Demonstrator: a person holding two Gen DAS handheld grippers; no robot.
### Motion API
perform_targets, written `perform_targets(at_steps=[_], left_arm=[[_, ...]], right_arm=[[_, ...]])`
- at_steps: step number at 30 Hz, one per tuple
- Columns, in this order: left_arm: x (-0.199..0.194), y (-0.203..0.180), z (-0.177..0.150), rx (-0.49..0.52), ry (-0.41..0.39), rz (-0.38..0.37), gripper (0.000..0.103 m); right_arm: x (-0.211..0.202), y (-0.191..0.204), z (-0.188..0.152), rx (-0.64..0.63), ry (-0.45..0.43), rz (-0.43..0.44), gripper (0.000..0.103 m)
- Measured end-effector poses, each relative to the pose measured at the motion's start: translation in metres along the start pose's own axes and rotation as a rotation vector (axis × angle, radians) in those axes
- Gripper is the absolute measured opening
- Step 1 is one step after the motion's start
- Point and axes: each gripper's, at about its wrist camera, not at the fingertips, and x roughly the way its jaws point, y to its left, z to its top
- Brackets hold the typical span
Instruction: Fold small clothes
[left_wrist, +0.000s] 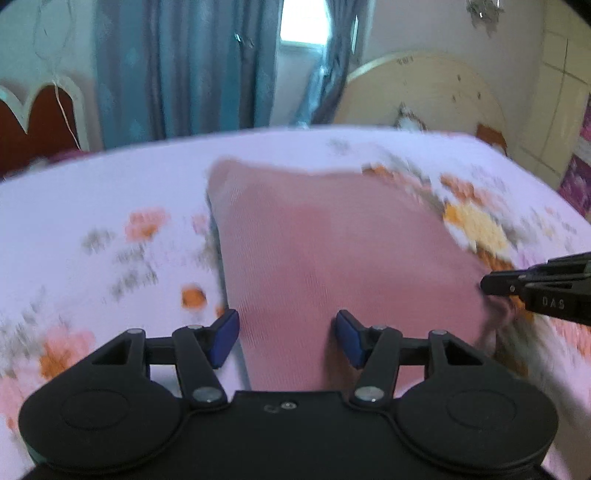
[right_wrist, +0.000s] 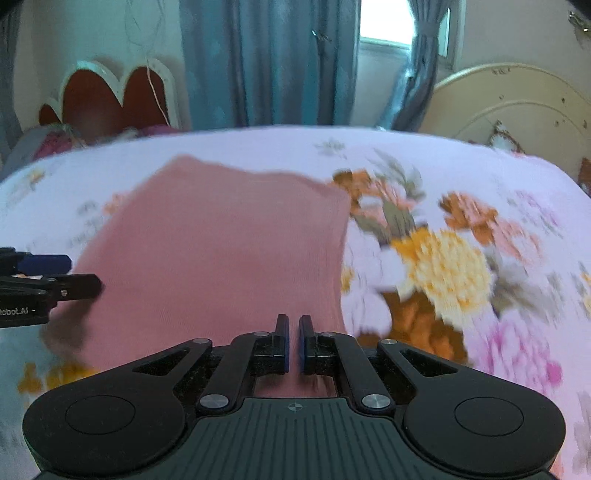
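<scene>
Here I have a pink cloth spread on my bed sheet, the one with orange, yellow and pink flowers on it. Both views are a bit blurry.

In my left view, my left gripper is at 6 o'clock, low over the near part of the cloth. Its two blue pads stand apart, with pink cloth showing in the gap. The pads do not press on it, so this gripper is open and holds nothing. At 3 o'clock my right gripper comes in from the side, and its tip is at the near right corner of the cloth, where the cloth looks bunched.

In my right view, my right gripper is at 6 o'clock. Its jaws are closed, with just a thin slit between the pads. It sits over the near right edge of the cloth. I cannot tell if any cloth is pinched in there. At 9 o'clock my left gripper pokes in at the left edge of the cloth.

Behind the bed, at 12 o'clock, hang blue curtains. A cream headboard is at 2 o'clock.
</scene>
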Motion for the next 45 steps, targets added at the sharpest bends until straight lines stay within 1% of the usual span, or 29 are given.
perform_targets(at_steps=[2,4,8,10,11,12,14,16,17,19,21,22,23,24,25,26,27,30,32,36,37,38,39,42,43,44,45], left_arm=[[0.009,0.003,-0.007,-0.013,0.048,-0.032,0.056],[0.013,0.006,-0.011,-0.02,0.052,-0.05,0.058],[0.011,0.017,-0.006,-0.057,0.077,-0.098,0.062],[0.004,0.024,-0.003,-0.08,0.075,-0.136,0.068],[0.001,0.028,-0.001,-0.094,0.068,-0.141,0.075],[0.0,0.03,0.001,-0.108,0.06,-0.142,0.08],[-0.004,0.037,0.008,-0.146,0.049,-0.145,0.083],[-0.003,0.044,0.018,-0.181,0.042,-0.149,0.088],[0.0,0.046,0.023,-0.197,0.037,-0.147,0.09],[0.007,0.05,0.035,-0.219,0.025,-0.133,0.09],[0.018,0.053,0.045,-0.232,0.021,-0.118,0.094],[0.024,0.054,0.049,-0.236,0.026,-0.11,0.094],[0.03,0.055,0.051,-0.244,0.037,-0.107,0.094],[0.037,0.057,0.053,-0.259,0.051,-0.109,0.094],[0.043,0.057,0.055,-0.274,0.064,-0.114,0.094],[0.048,0.058,0.056,-0.285,0.076,-0.113,0.093],[0.052,0.058,0.057,-0.293,0.08,-0.112,0.093],[0.062,0.058,0.059,-0.297,0.087,-0.125,0.093],[0.068,0.057,0.06,-0.293,0.088,-0.139,0.092],[0.081,0.057,0.062,-0.295,0.098,-0.163,0.092],[0.084,0.057,0.062,-0.299,0.104,-0.17,0.092],[0.087,0.057,0.062,-0.303,0.108,-0.178,0.092],[0.089,0.056,0.062,-0.307,0.111,-0.187,0.091],[0.096,0.054,0.062,-0.303,0.12,-0.216,0.09],[0.098,0.053,0.062,-0.296,0.118,-0.224,0.09],[0.099,0.051,0.062,-0.29,0.116,-0.232,0.085],[0.1,0.05,0.063,-0.287,0.115,-0.238,0.077]], right_arm=[[0.007,-0.002,-0.012,0.015,0.027,-0.024,0.002],[0.007,0.0,-0.018,0.008,0.009,-0.042,0.002],[0.0,0.003,-0.016,0.041,0.03,-0.062,0.002],[-0.008,0.002,-0.015,0.066,0.028,-0.058,0.002],[-0.011,0.003,-0.014,0.074,0.025,-0.062,0.002],[-0.015,0.004,-0.011,0.08,0.02,-0.071,0.002],[-0.023,0.004,-0.005,0.097,0.0,-0.075,0.002],[-0.024,0.003,0.004,0.108,-0.011,-0.06,0.002],[-0.021,0.001,0.01,0.112,-0.013,-0.053,0.002],[-0.01,-0.006,0.021,0.122,-0.016,-0.032,0.003],[0.005,-0.015,0.033,0.145,-0.017,-0.019,0.003],[0.012,-0.02,0.038,0.16,-0.019,-0.013,0.006],[0.017,-0.024,0.042,0.174,-0.025,-0.007,0.014],[0.023,-0.029,0.047,0.189,-0.038,-0.007,0.06],[0.026,-0.032,0.051,0.201,-0.067,-0.019,0.103],[0.026,-0.035,0.054,0.197,-0.106,-0.014,0.102],[0.03,-0.036,0.059,0.179,-0.108,0.0,0.102],[0.047,-0.043,0.07,0.18,-0.08,0.058,0.102],[0.061,-0.048,0.074,0.19,-0.047,0.1,0.102],[0.082,-0.053,0.073,0.205,0.0,0.16,0.102],[0.087,-0.053,0.071,0.21,0.012,0.174,0.1],[0.092,-0.054,0.069,0.216,0.027,0.194,0.095],[0.098,-0.055,0.067,0.228,0.05,0.216,0.088],[0.103,-0.055,0.065,0.222,0.036,0.237,0.088],[0.103,-0.054,0.065,0.225,0.037,0.248,0.086],[0.103,-0.053,0.066,0.231,0.036,0.258,0.081],[0.103,-0.051,0.066,0.229,0.039,0.272,0.066]])
